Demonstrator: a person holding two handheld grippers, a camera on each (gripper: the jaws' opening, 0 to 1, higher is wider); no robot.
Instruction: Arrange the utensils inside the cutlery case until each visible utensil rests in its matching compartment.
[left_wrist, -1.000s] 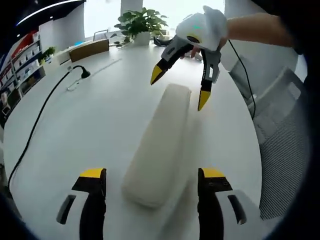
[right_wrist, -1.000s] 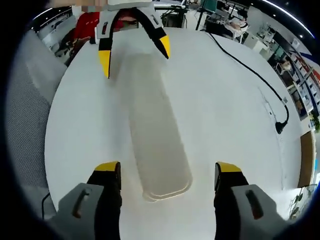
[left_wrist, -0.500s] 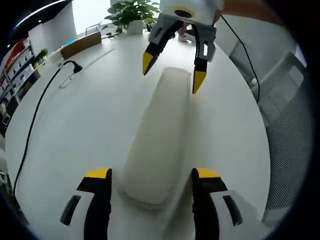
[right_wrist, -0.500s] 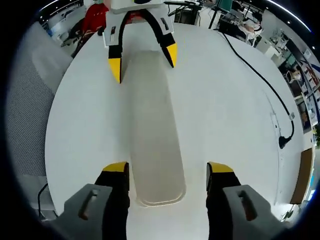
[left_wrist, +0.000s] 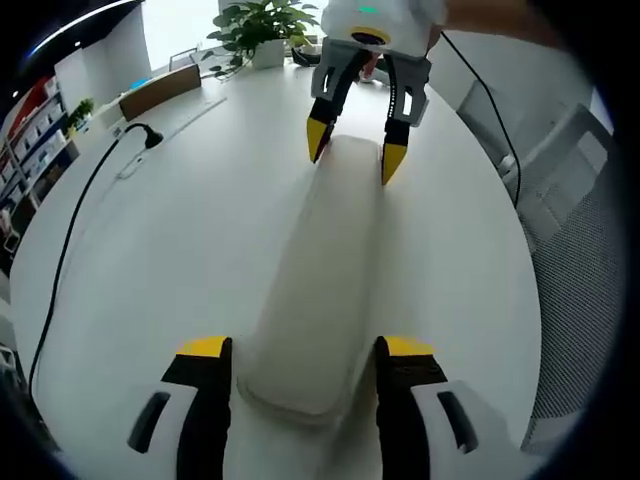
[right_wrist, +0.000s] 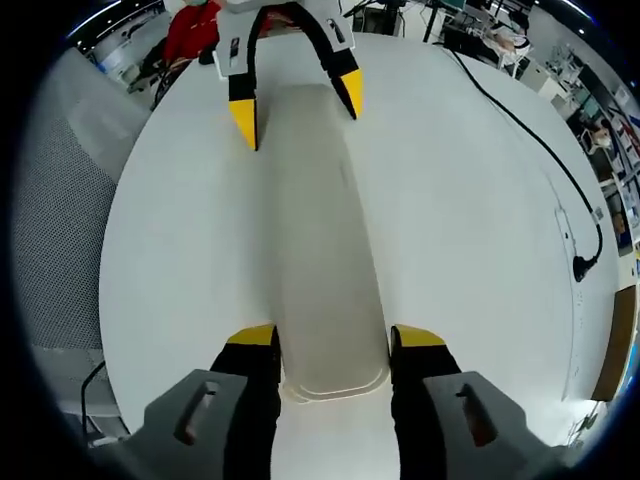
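A long off-white cutlery case (left_wrist: 320, 260) lies shut on the white round table (left_wrist: 170, 250), so no utensils can be seen. My left gripper (left_wrist: 305, 347) straddles its near end, jaws close to both sides with thin gaps, open. My right gripper (left_wrist: 352, 155) holds the far end, its yellow tips pressed against the case's sides. In the right gripper view the case (right_wrist: 320, 230) runs away from me; my right gripper (right_wrist: 333, 335) is shut on its near end and the left gripper (right_wrist: 297, 112) stands astride the far end.
A black cable (left_wrist: 70, 250) with a plug (left_wrist: 150, 134) crosses the table's left side, also visible as the cable (right_wrist: 520, 150). A potted plant (left_wrist: 270, 30) stands at the far edge. A grey mesh chair (left_wrist: 575, 270) sits beside the table's right edge.
Both grippers have come down over the case's ends and narrowed their jaws. The right gripper's tips now touch the case's sides; the left jaws have drawn in close.
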